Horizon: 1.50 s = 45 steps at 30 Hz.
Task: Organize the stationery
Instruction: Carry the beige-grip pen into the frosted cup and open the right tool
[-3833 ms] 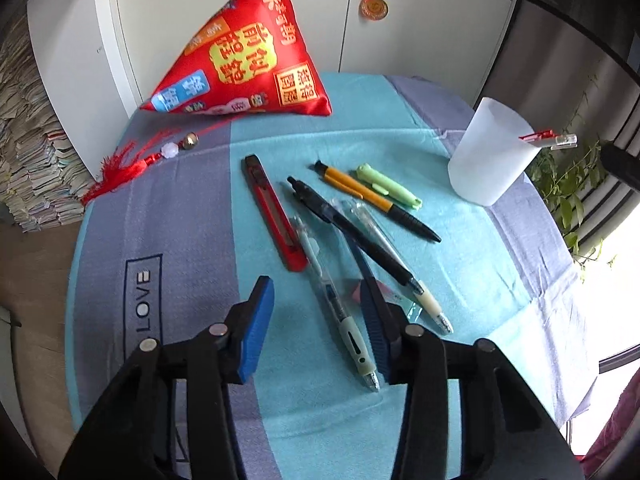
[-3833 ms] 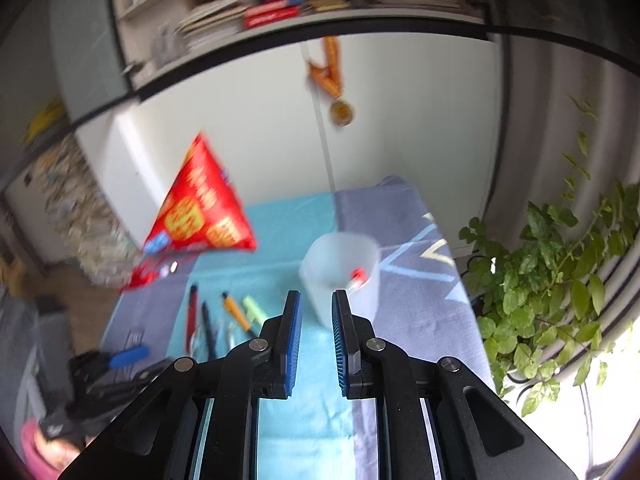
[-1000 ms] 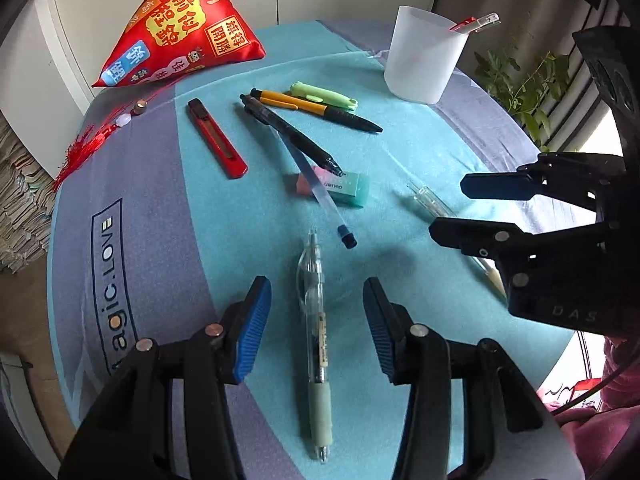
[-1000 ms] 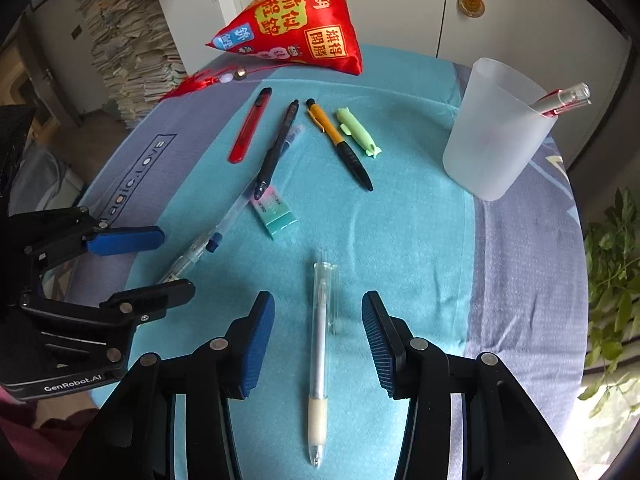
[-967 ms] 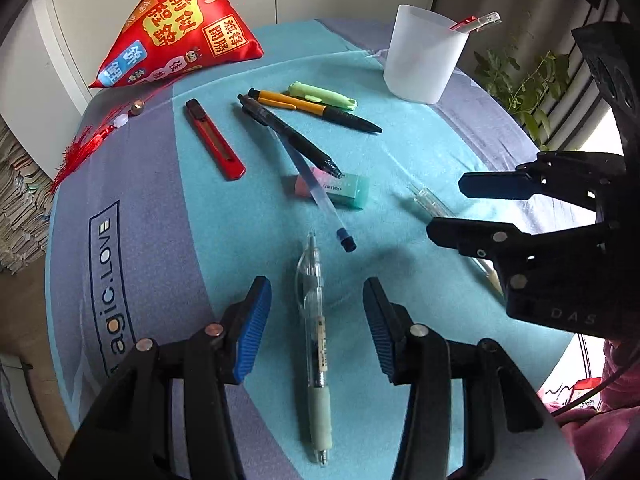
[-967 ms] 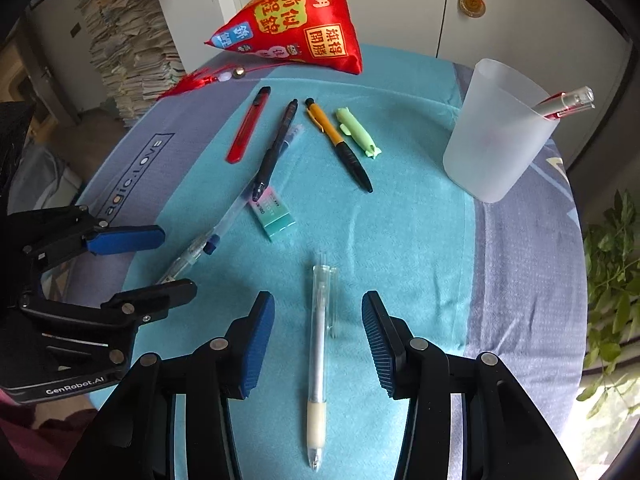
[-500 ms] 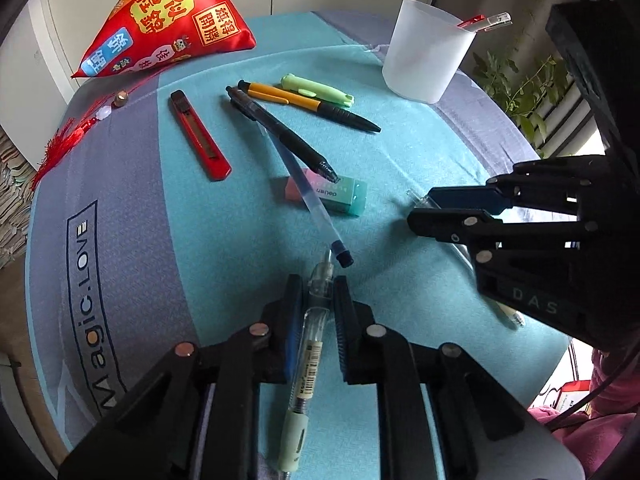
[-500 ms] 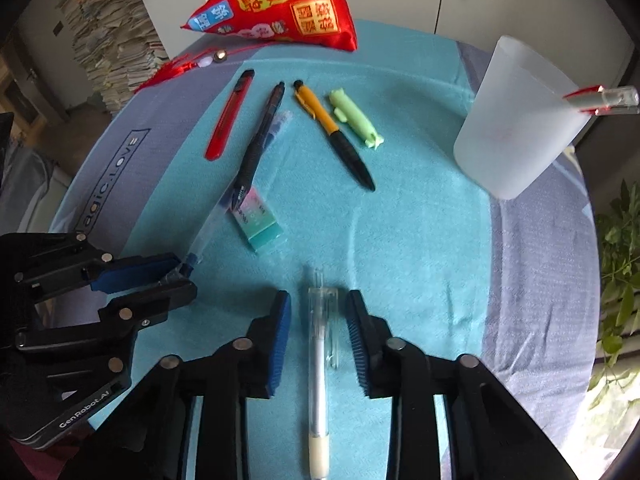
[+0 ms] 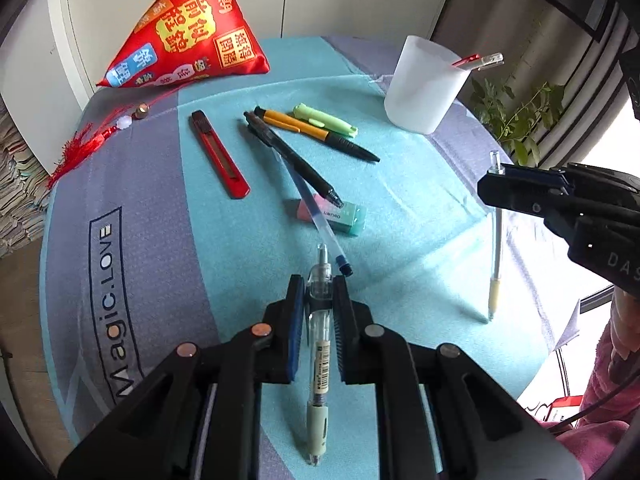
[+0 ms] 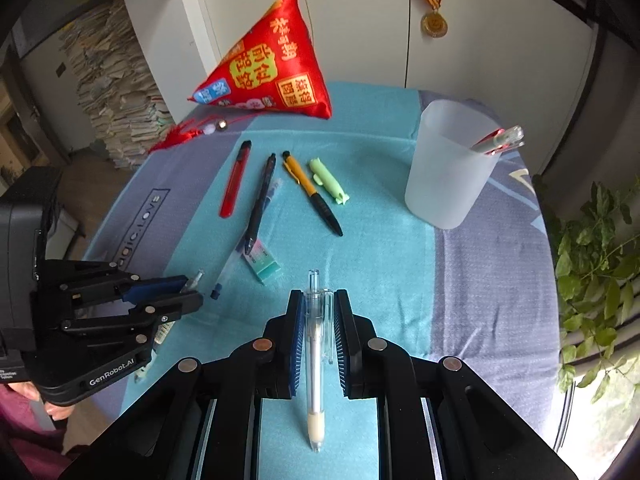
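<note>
Ahead of the left gripper [image 9: 318, 294], a blue refill pen [image 9: 310, 204], pink-green eraser [image 9: 332, 215], black pen [image 9: 292, 158], orange pen [image 9: 316, 132], green highlighter [image 9: 324, 119] and red utility knife [image 9: 218, 154] are lying on the desk [image 9: 160, 184], covered in teal and grey cloth. A white cup [image 10: 450, 164] is standing far right; a red pouch [image 10: 268, 72] is sitting beyond by white cabinets. Since half a second ago both tools have risen: left fingers are clamping the green-grip pen [image 9: 320, 344], and the right gripper [image 10: 318, 316] is clamping the clear pen [image 10: 314, 356].
</note>
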Motion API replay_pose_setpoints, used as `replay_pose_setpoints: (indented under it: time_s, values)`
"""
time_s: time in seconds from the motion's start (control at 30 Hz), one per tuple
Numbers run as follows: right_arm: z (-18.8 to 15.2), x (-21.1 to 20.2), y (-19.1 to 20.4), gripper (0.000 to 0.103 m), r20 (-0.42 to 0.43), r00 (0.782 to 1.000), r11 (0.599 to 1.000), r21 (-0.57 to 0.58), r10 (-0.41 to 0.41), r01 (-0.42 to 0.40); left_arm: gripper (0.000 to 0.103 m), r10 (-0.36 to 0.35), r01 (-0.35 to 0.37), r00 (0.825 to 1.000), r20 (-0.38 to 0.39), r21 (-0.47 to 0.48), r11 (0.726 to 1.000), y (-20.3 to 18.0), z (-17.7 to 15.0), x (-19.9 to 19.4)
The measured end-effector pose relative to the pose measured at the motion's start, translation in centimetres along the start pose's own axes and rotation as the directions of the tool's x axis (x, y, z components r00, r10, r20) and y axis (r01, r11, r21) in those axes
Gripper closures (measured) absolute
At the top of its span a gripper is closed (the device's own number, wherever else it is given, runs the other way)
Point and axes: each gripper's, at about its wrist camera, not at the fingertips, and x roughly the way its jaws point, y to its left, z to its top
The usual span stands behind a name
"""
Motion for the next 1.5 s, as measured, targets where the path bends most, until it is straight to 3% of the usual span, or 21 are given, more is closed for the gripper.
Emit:
replay_pose_setpoints:
  time_s: [0.43,0.77,0.9,1.07,1.23,1.33,1.5]
  values:
    - [1.2,-7.8,-1.0,0.088,0.229,0.973,1.000,0.027,-0.017,0.012,0.094,-0.001,-0.011,0.981,0.194,0.061,0.998,-2.8,0.8,-7.4]
    - [6.2,-11.2,-5.7,0.088,0.373,0.922,0.983,0.179,-0.100,0.034,0.094,-0.002,-0.020,0.968,0.252,0.083,0.996,-4.5,3.5,-9.1]
    - [8.6,-11.3,-7.4,0.088,0.417,0.894,0.969,0.239,-0.162,0.064,0.094,-0.005,-0.017,0.967,0.254,0.087,0.996,-5.0,3.9,-9.3]
    - [11.2,-9.6,-9.5,0.088,0.430,0.880,0.952,0.297,-0.199,0.070,0.094,-0.003,-0.019,0.967,0.256,0.082,0.996,-4.9,4.4,-9.5]
    - [12.6,-6.5,-11.0,0.088,0.403,0.890,0.940,0.332,-0.214,0.075,0.094,-0.002,-0.018,0.965,0.264,0.072,0.997,-4.7,5.3,-9.6]
    - [12.1,-4.6,-11.6,0.088,0.371,0.894,0.931,0.344,-0.252,0.119,0.094,-0.005,-0.015,0.965,0.261,0.075,0.997,-4.7,5.8,-9.4]
    - [10.6,-2.4,-12.4,0.088,0.312,0.921,0.929,0.351,-0.234,0.117,0.094,-0.017,-0.003,0.967,0.256,0.076,0.997,-4.9,6.6,-8.9]
